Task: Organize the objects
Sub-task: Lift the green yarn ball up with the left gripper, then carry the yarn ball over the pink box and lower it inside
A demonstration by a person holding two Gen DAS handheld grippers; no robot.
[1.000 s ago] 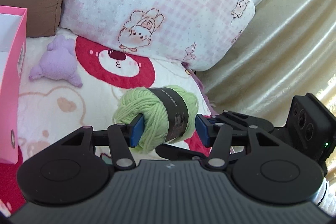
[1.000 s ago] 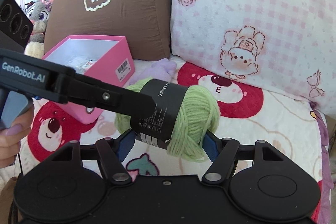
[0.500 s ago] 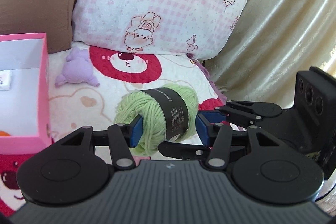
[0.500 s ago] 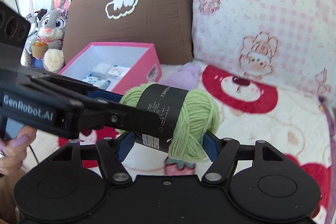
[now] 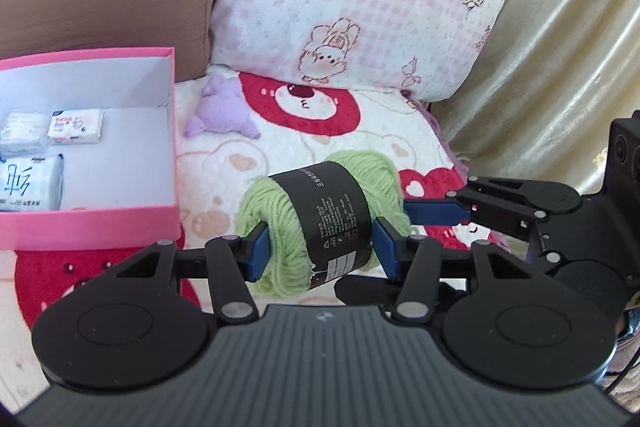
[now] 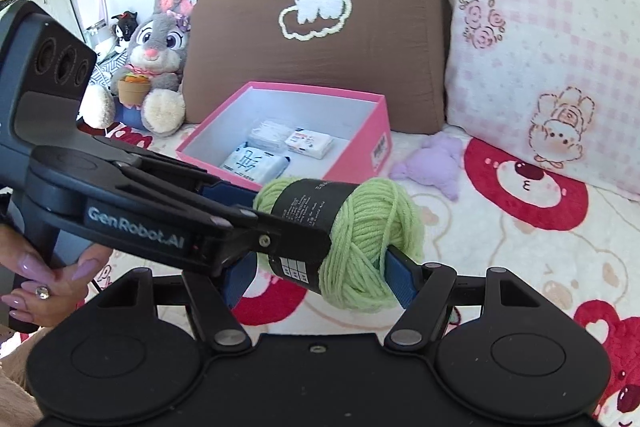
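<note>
Both grippers clamp one ball of green yarn above the bed.

Left wrist view: the left gripper (image 5: 320,247) has its blue fingers (image 5: 258,253) pressed against the sides of the yarn ball (image 5: 320,219), which wears a black paper band and hangs clear of the bedspread (image 5: 304,147). The right gripper (image 5: 432,213) reaches in from the right, one blue finger touching the ball. An open pink box (image 5: 168,215) with tissue packs (image 5: 74,127) sits to the left; a purple plush toy (image 5: 224,111) lies beyond.

Right wrist view: the right gripper (image 6: 324,279) grips the yarn ball's ends. The left gripper (image 6: 256,223) crosses in from the left, held by a hand (image 6: 52,275). Behind stand the brown pillow (image 6: 320,19), pink checked pillow (image 6: 540,47) and grey rabbit toy (image 6: 160,55).
</note>
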